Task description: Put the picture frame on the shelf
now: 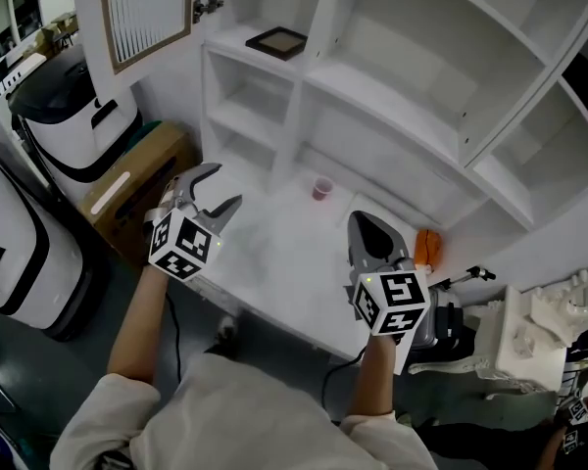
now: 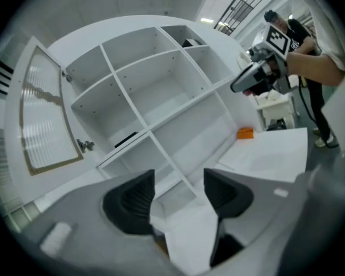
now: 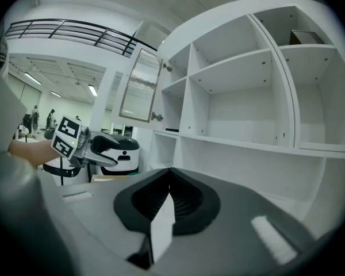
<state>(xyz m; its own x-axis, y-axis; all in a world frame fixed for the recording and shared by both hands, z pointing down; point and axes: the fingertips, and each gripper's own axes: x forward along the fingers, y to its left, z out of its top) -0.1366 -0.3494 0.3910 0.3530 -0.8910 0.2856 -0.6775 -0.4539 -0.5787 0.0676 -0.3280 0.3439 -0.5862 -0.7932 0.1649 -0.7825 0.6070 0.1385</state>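
Two tools held near level over the tabletop (image 1: 274,262), both empty.
My left tool (image 1: 223,186) is released, my right tool (image 1: 363,225) clenched on nothing; the picture frame (image 1: 276,41) lies flat on the shelf (image 1: 372,96), a cup (image 1: 321,189) ahead.

Both grippers held out ahead of the person, the left one open and the right one closed.

The left gripper (image 1: 223,186) reaches forward on a bare left forearm (image 1: 142,316), rolled so its marker cube (image 1: 184,244) faces up and back; its two dark ribbed fingers (image 2: 129,203) stand apart with nothing between them. The right gripper (image 1: 365,223) points ahead, roughly level, on the right forearm (image 1: 377,385); its fingers (image 3: 187,197) meet at the tips, empty. Light sleeves (image 1: 108,424) cover both upper arms.
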